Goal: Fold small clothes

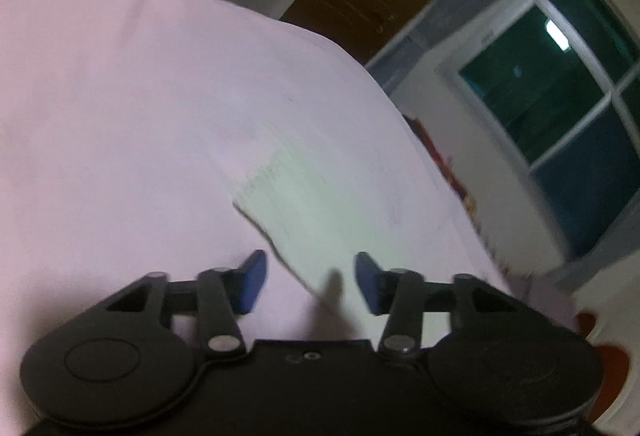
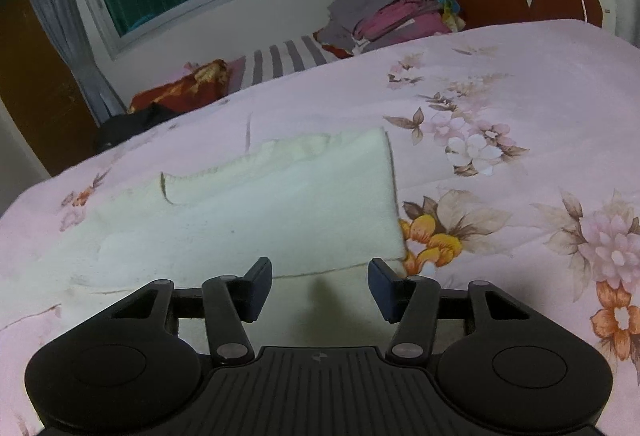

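Both the left gripper (image 1: 310,282) and right gripper (image 2: 320,286) (jaws apart, empty) hover above the white cloth (image 2: 260,212), lying at 12 o'clock on the pink bedsheet (image 2: 520,96).

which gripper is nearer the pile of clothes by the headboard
Right. The right gripper hangs open over the white cloth, with the clothes pile ahead across the bed. The left gripper, also open, shows no pile in its blurred view.

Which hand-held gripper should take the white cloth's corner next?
Right hand-held gripper: open, with the white cloth corner sharply visible by its fingertip. Left hand-held gripper is open too, but its view is blurred.
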`<state>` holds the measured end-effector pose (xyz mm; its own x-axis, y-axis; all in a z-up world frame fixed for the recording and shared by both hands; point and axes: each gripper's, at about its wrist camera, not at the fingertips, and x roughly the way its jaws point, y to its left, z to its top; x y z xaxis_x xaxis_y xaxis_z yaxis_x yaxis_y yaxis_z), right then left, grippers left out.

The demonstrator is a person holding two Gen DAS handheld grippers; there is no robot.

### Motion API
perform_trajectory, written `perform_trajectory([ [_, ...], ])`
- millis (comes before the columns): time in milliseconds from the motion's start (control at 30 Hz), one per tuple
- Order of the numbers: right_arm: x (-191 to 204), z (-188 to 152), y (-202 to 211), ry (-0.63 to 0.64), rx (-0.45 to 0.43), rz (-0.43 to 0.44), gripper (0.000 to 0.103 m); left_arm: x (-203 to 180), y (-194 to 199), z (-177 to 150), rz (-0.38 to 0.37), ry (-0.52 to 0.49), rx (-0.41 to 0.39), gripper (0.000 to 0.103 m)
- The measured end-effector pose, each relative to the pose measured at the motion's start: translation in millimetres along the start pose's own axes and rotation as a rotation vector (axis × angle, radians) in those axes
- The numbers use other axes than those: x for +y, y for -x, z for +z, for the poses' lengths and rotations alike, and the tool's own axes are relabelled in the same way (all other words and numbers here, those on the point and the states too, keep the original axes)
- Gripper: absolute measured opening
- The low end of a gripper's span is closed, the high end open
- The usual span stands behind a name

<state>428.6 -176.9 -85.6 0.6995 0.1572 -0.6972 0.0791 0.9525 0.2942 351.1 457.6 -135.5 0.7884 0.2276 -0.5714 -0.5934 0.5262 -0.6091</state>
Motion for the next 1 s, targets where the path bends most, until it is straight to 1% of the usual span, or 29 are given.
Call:
perform_trajectory([
  [33,3,-1,0,-0.009,0.001,-0.003,0.054,5,-6,3,-0.004,0.021,0.0,0.033],
  [133,9,-4,0,-0.045,0.009,-0.005,0.054,12,-17,10,-0.043,0.074,-0.012,0.031],
  [167,11,-4,1,-0.051,0.009,-0.008,0.054,13,-21,12,-0.051,0.082,-0.011,0.024],
  [200,13,-5,1,-0.05,0.01,-0.011,0.054,13,-25,15,-0.057,0.09,-0.004,0.019],
  [233,16,-4,1,-0.047,0.013,-0.016,0.054,15,-27,16,-0.053,0.1,0.0,0.004],
  [267,18,-4,2,-0.044,0.013,-0.022,0.054,18,-28,19,-0.052,0.132,-0.003,0.003],
  [300,19,-3,3,-0.043,0.011,-0.026,0.054,22,-25,20,-0.075,0.177,-0.028,0.003],
  [333,20,-2,4,-0.046,0.007,-0.029,0.054,24,-23,21,-0.086,0.198,-0.052,0.003],
  [367,20,-1,6,-0.047,0.0,-0.031,0.054,22,-24,24,-0.085,0.198,-0.057,0.003],
  [433,19,0,8,-0.043,-0.003,-0.037,0.054,18,-31,20,-0.062,0.174,-0.038,0.003],
  [467,17,0,9,-0.043,-0.004,-0.043,0.054,15,-33,17,-0.062,0.171,-0.031,0.003],
  [567,9,-2,16,-0.048,-0.011,-0.057,0.054,9,-32,11,-0.079,0.172,-0.047,0.003],
  [700,-8,-4,23,-0.071,-0.018,-0.074,0.054,-14,-29,7,-0.09,0.114,-0.061,0.003],
  [800,-22,-5,25,-0.094,-0.019,-0.081,0.054,-44,-29,1,-0.132,0.027,-0.032,0.003],
  [900,-33,-5,25,-0.109,-0.02,-0.083,0.054,-96,-30,-23,-0.205,-0.104,0.027,0.003],
  [1000,-42,-5,23,-0.13,-0.024,-0.075,0.054,-159,-37,-59,-0.292,-0.251,0.112,0.003],
])
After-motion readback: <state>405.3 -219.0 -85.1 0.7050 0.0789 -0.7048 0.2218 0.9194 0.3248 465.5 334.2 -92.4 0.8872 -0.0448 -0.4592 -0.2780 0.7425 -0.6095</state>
